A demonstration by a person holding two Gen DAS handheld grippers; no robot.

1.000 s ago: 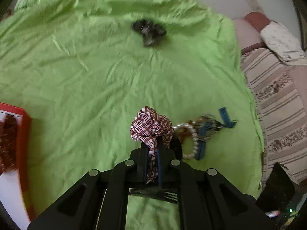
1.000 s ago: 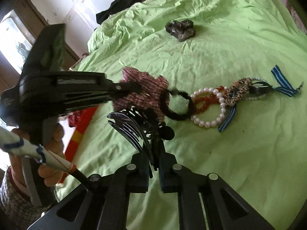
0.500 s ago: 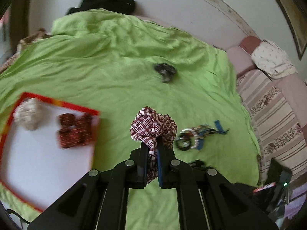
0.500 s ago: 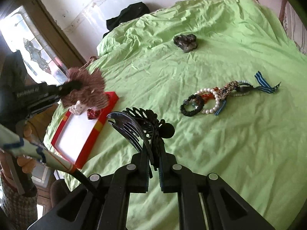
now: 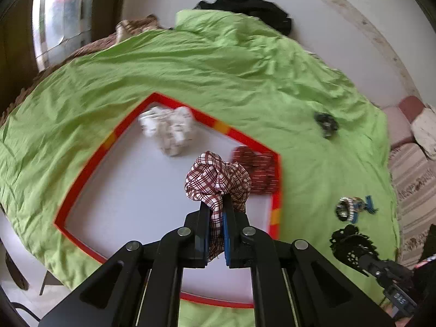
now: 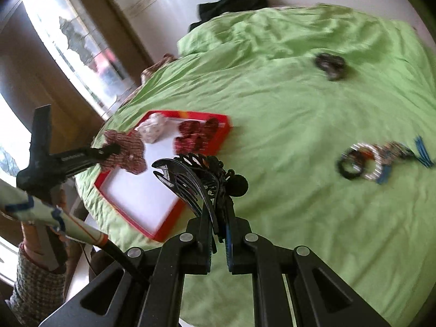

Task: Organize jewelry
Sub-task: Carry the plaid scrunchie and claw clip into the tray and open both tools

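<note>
My left gripper (image 5: pixel 216 212) is shut on a red-and-white plaid scrunchie (image 5: pixel 216 181) and holds it above the red-rimmed white tray (image 5: pixel 81 185). In the tray lie a white scrunchie (image 5: pixel 167 128) and a dark red scrunchie (image 5: pixel 257 167). My right gripper (image 6: pixel 219 223) is shut on a black hair claw clip (image 6: pixel 196 177), held above the green sheet to the right of the tray (image 6: pixel 163 229). The left gripper with the plaid scrunchie (image 6: pixel 125 151) also shows in the right wrist view. A pile of bracelets and hair ties (image 6: pixel 373 160) lies on the sheet at the right.
A dark scrunchie (image 6: pixel 331 65) lies farther back on the green bedsheet (image 6: pixel 299 109). Black clothing (image 5: pixel 250 8) is at the head of the bed by the wall. Striped cushions (image 5: pixel 414 185) are to the right. A window (image 6: pixel 81 49) is at the left.
My left gripper has carried the plaid scrunchie left from the bracelet pile to above the tray. My right gripper has lifted and turned left with the claw clip.
</note>
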